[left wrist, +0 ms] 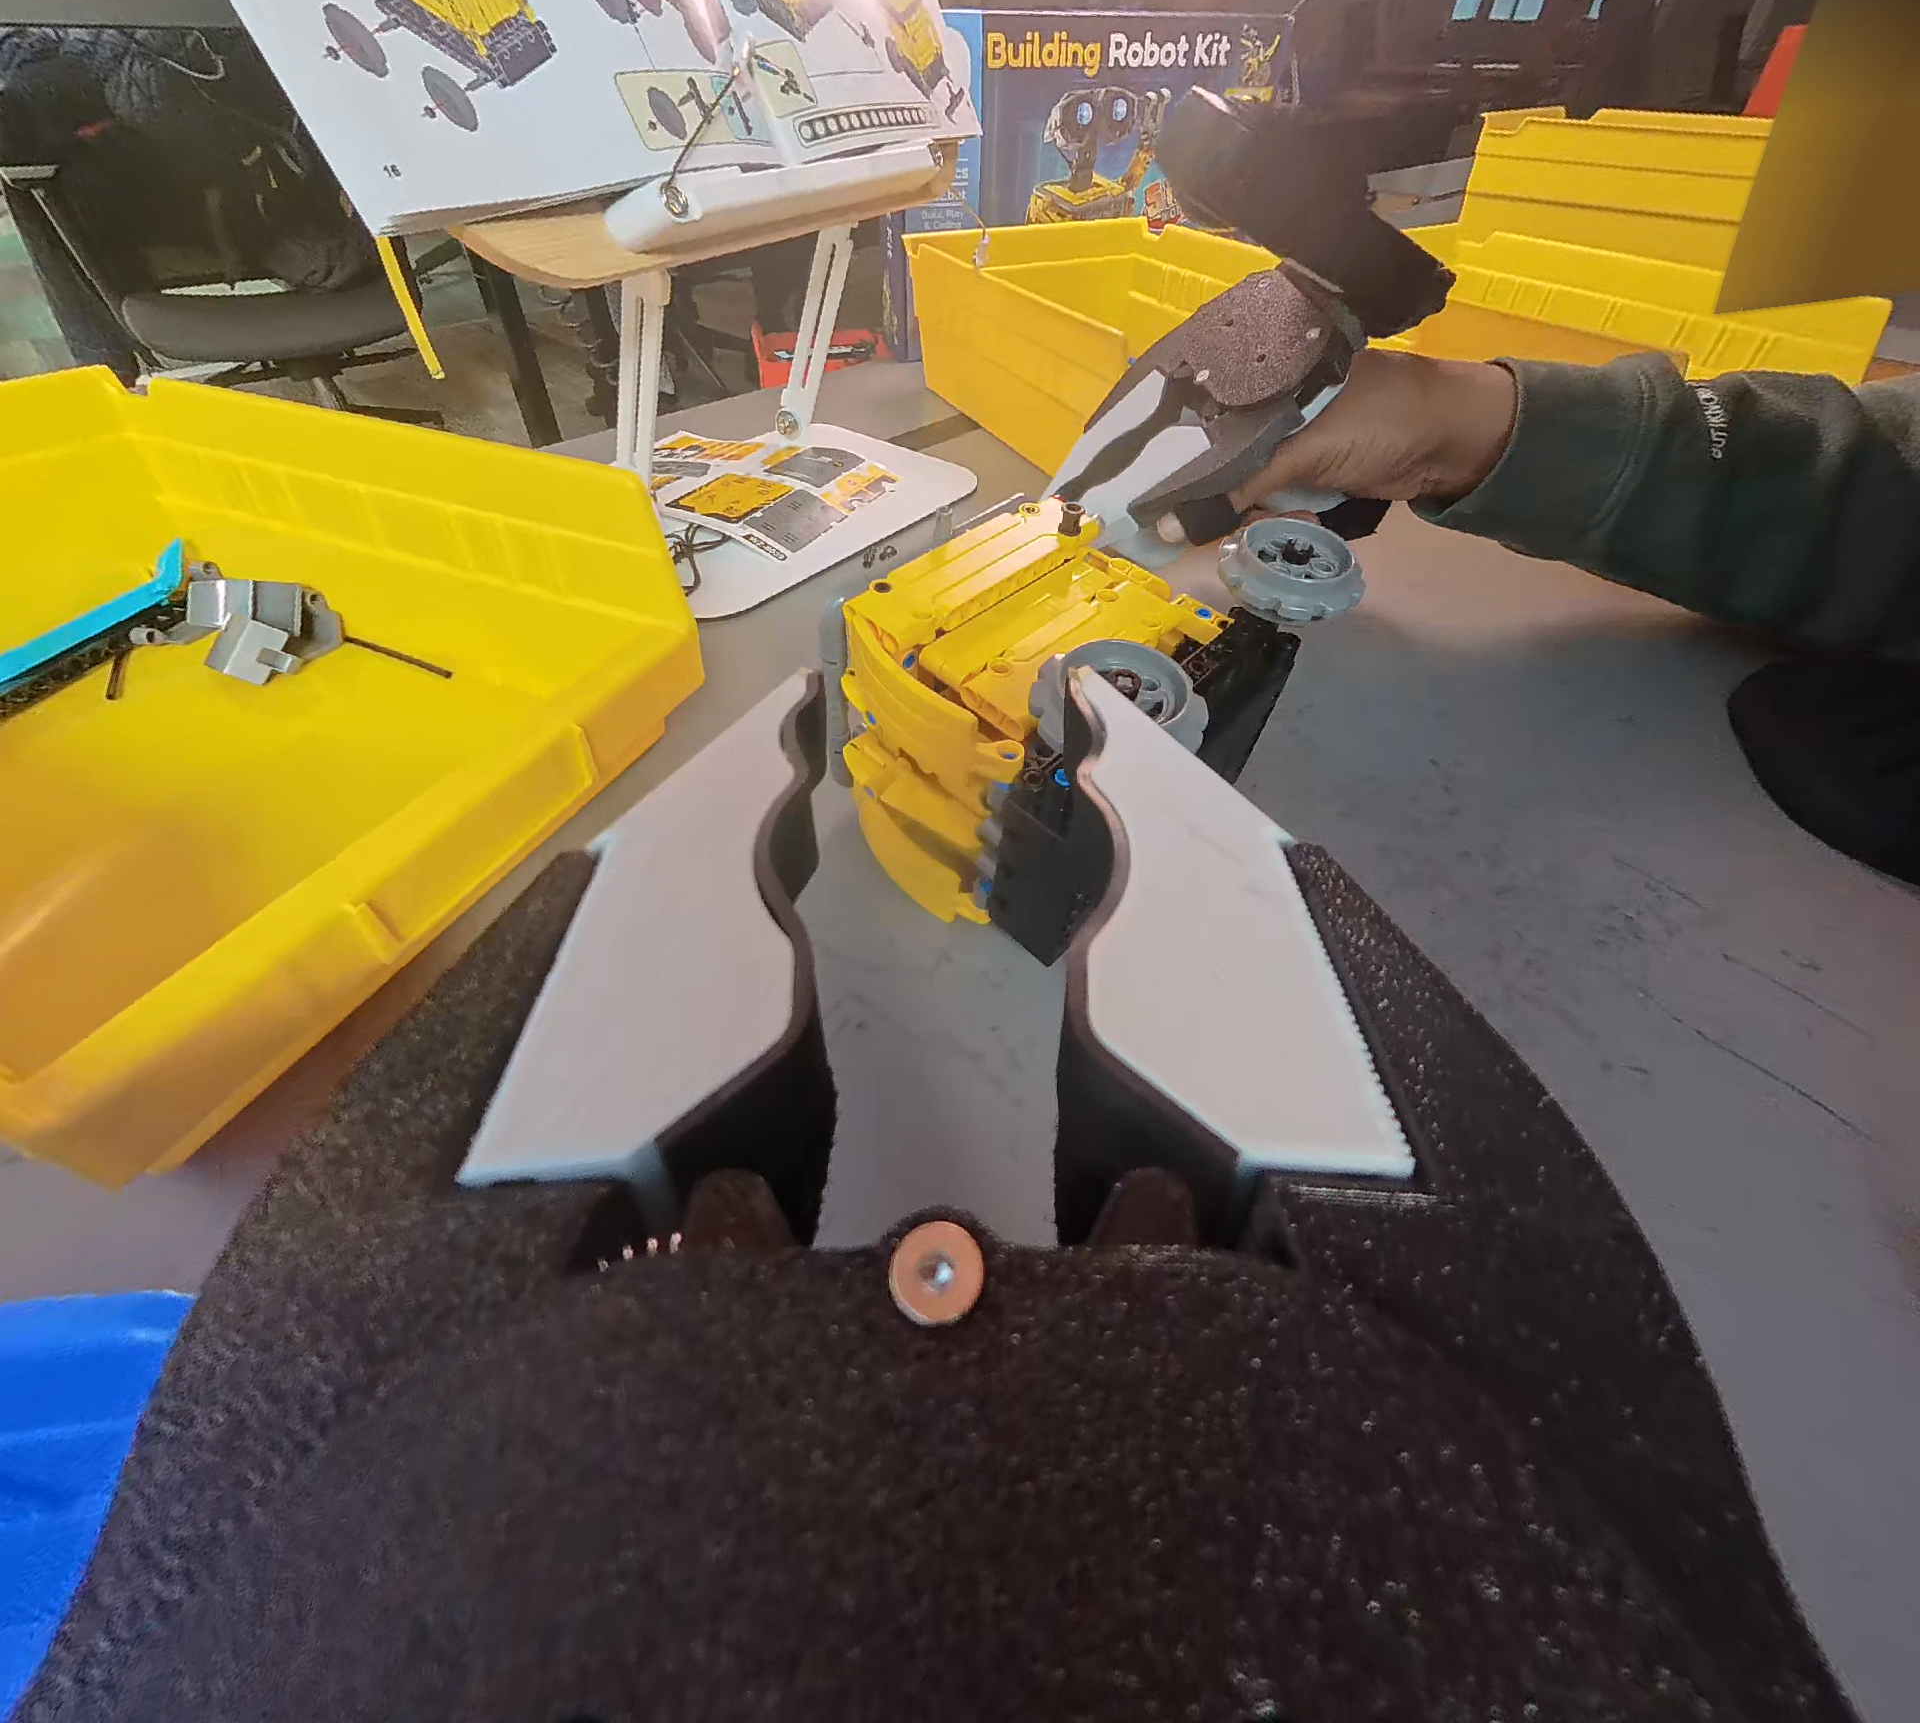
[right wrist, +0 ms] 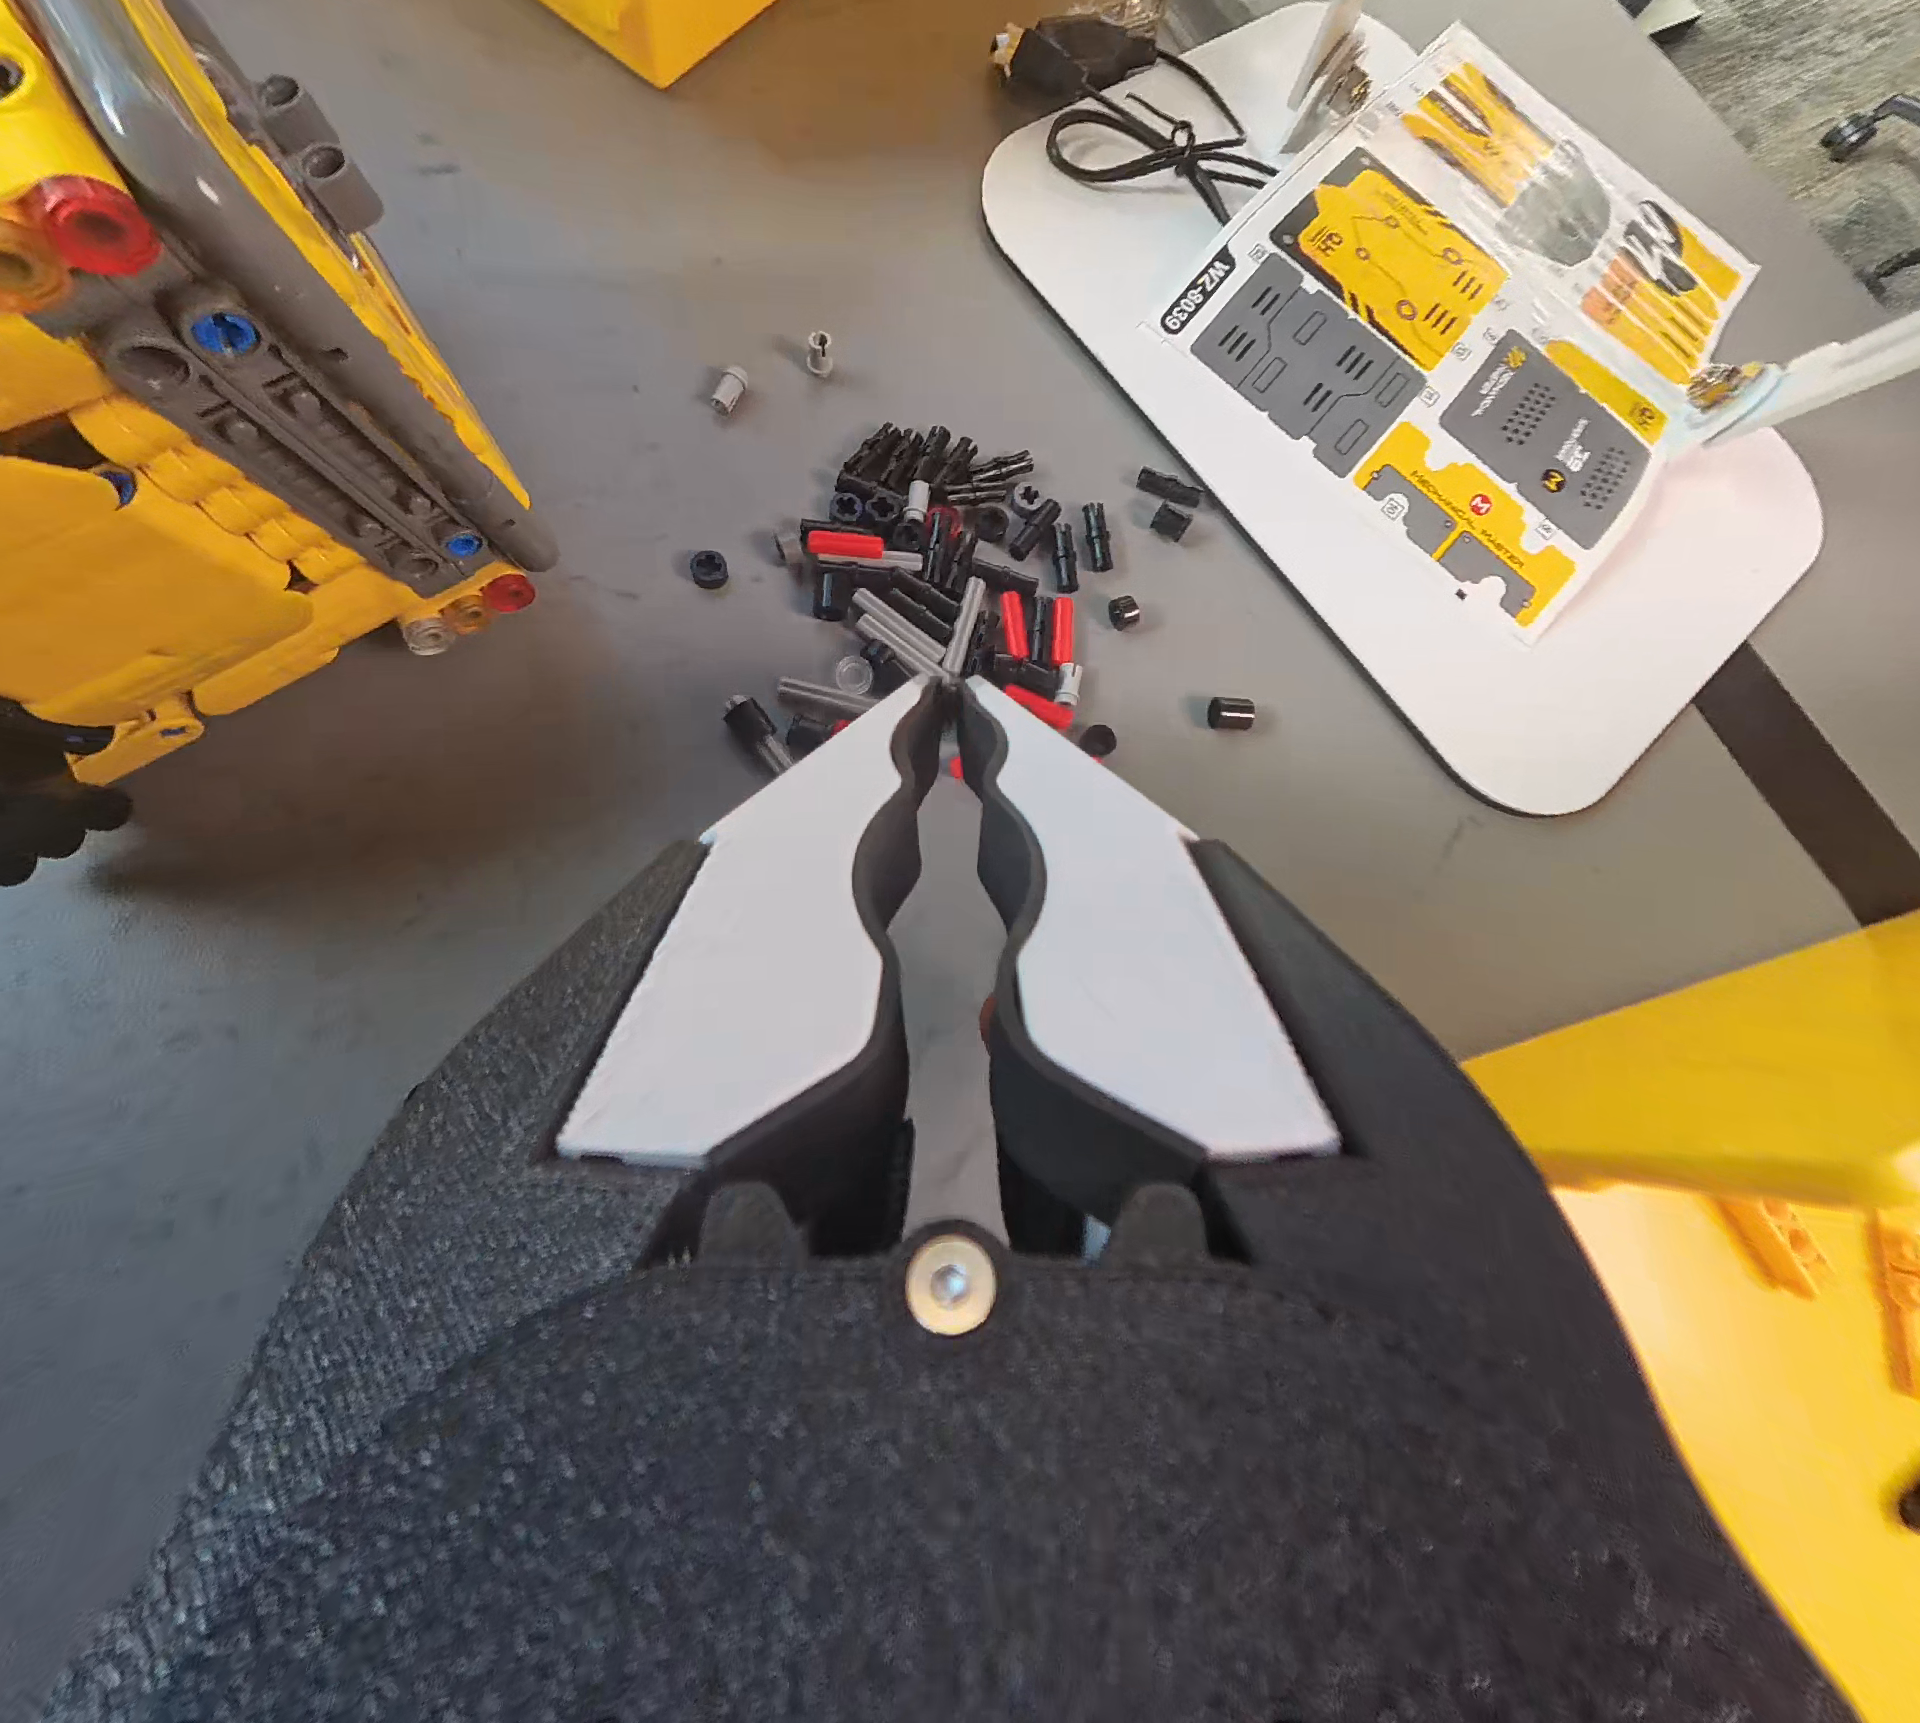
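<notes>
Landmark: the yellow brick model (left wrist: 997, 686) stands on the grey table (left wrist: 1507, 894), and every place below is taken from it.
Left gripper (left wrist: 940, 686): its jaws stand apart on either side of the model's near corner; the right finger lies against a grey wheel hub (left wrist: 1132, 686) on the model, and nothing is clamped.
Right gripper (right wrist: 945, 686): on the far side of the model, tips drawn together over the pile of small pins (right wrist: 935, 572), pinching the end of a light grey axle pin (right wrist: 966, 624).
Second hub (left wrist: 1288, 572): at the model's far right corner, just beside the person's hand (left wrist: 1371, 447).
Bins: one yellow bin (left wrist: 312, 738) to the model's left holds a grey and teal sub-assembly (left wrist: 208, 624); more bins lie behind it.
Instruction booklet (left wrist: 499, 0): propped on a stand behind the model.
Risk, pin: the hold is at the very tip, so the pin could twist out and drop into the pile.
Risk, pile: the closed tips could scatter loose pins towards the table edge.
Risk, model: the left finger pressing on the hub could tip the model or pop the hub off.
</notes>
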`<control>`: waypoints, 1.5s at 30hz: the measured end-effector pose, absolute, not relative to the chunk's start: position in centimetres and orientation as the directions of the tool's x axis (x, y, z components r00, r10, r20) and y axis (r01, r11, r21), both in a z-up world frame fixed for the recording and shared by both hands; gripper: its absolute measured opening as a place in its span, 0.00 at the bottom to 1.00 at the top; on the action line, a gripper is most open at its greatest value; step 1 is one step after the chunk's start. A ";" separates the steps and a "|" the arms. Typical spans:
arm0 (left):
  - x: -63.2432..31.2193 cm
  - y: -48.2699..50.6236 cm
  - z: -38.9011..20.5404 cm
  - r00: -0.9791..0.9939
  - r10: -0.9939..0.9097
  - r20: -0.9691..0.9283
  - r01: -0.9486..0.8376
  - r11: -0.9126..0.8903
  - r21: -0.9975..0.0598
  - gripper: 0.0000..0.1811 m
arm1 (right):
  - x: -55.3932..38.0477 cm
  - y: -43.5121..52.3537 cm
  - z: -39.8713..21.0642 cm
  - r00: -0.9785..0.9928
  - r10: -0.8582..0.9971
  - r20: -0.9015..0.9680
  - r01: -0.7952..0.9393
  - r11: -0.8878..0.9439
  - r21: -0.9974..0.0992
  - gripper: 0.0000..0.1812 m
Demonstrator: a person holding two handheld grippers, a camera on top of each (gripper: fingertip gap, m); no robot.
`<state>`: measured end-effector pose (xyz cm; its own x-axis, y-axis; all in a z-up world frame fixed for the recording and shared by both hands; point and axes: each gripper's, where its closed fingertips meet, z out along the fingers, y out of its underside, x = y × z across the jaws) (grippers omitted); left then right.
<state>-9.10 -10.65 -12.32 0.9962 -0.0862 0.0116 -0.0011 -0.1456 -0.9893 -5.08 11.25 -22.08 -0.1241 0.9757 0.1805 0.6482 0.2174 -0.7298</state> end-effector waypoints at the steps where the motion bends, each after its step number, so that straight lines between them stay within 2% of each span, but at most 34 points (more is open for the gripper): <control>1: -9.1 -10.6 -12.4 0.996 -0.086 0.014 0.001 -0.147 -0.989 0.25 | -5.2 11.3 -22.3 -0.131 0.974 0.185 0.652 0.225 -0.724 0.01; 7: -9.2 -10.5 -12.8 0.996 -0.085 0.017 0.003 -0.162 -0.987 0.25 | -4.8 12.4 -23.1 -0.145 0.959 0.244 0.689 0.275 -0.671 0.02; 22: -9.4 -10.0 -14.1 0.996 -0.080 0.027 0.010 -0.208 -0.978 0.25 | -6.7 12.2 -22.4 -0.146 0.968 0.204 0.664 0.249 -0.705 0.03; 34: -9.5 -9.9 -14.5 0.996 -0.081 0.038 0.020 -0.220 -0.975 0.24 | -7.3 11.1 -23.9 -0.298 0.935 0.191 0.700 0.350 -0.622 0.03; 45: -9.3 -10.0 -14.3 0.995 -0.087 0.039 0.019 -0.215 -0.976 0.24 | -5.8 10.1 -23.6 -0.412 0.900 0.142 0.679 0.407 -0.611 0.04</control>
<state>-9.34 -9.98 -14.31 0.9955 -0.0865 0.0389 0.0195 -0.2151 -0.9764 -5.85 10.07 -23.58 -0.4119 0.9001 0.1423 0.6791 0.4073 -0.6106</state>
